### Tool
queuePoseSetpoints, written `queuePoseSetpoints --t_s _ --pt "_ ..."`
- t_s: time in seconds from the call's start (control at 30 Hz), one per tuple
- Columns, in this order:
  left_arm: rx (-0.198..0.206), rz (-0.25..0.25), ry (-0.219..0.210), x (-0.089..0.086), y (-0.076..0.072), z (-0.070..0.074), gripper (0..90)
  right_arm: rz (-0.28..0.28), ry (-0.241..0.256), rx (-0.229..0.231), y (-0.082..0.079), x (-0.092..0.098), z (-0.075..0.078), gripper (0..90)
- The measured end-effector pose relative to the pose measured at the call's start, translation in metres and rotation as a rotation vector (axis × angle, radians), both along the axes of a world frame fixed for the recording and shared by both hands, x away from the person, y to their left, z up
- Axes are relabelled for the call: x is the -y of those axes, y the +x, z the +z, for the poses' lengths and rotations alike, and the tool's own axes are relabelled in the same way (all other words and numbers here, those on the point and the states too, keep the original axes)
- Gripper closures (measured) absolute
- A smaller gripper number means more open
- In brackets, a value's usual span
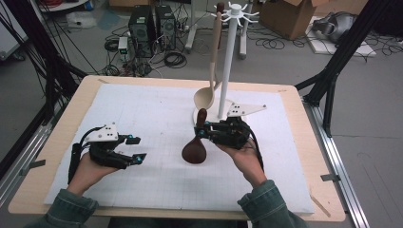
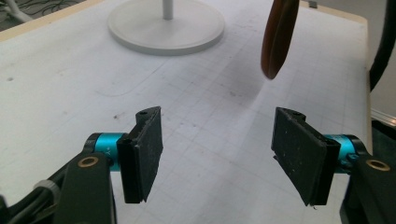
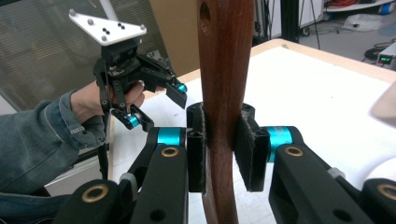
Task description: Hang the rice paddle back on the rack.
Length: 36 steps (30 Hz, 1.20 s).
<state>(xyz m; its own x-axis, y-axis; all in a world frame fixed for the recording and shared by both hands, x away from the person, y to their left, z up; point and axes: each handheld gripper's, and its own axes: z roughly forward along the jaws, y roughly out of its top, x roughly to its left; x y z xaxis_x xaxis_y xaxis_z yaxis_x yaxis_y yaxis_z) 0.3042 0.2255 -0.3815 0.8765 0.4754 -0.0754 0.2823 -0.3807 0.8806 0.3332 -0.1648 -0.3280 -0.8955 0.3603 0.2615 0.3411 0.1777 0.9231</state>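
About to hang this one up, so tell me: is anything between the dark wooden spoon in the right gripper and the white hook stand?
Partly. The pale wooden spoon already hangs on the near side of the white hook stand, above the right gripper that clamps the dark wooden spoon. The stand's other hooks look free, and the open left gripper sits well aside.

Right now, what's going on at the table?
A person works two tools. The right tool is shut on the handle of a dark spoon, holding it near the white rack, bowl end down toward the mat. A pale spoon already hangs from the rack. The left tool is open and holds nothing, low over the mat's left side.
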Motion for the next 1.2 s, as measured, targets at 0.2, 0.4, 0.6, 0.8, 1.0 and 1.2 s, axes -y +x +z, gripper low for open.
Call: queuePoseSetpoints --t_s 0.2,0.4,0.6,0.8,1.0,1.2 --pt "-0.002 0.027 0.012 -0.006 0.001 -0.003 33.2 -0.021 -0.009 0.011 0.005 0.011 0.01 76.2" --pt "0.001 0.04 0.019 -0.008 0.001 -0.004 31.6 -0.029 -0.013 0.023 0.009 0.02 0.024 76.3" --pt "-0.005 0.055 0.016 -0.013 0.004 -0.007 30.1 -0.04 -0.016 0.041 0.015 0.026 0.039 76.3" --pt "-0.009 0.072 0.021 -0.016 0.005 -0.008 28.6 -0.047 -0.015 0.038 0.024 0.031 0.052 76.2" --pt "-0.009 0.084 0.006 -0.016 0.003 -0.007 25.9 -0.053 -0.035 0.044 0.029 0.034 0.066 76.2" --pt "0.001 0.096 0.004 -0.018 0.003 -0.005 23.7 -0.066 -0.037 0.058 0.031 0.037 0.08 76.3"
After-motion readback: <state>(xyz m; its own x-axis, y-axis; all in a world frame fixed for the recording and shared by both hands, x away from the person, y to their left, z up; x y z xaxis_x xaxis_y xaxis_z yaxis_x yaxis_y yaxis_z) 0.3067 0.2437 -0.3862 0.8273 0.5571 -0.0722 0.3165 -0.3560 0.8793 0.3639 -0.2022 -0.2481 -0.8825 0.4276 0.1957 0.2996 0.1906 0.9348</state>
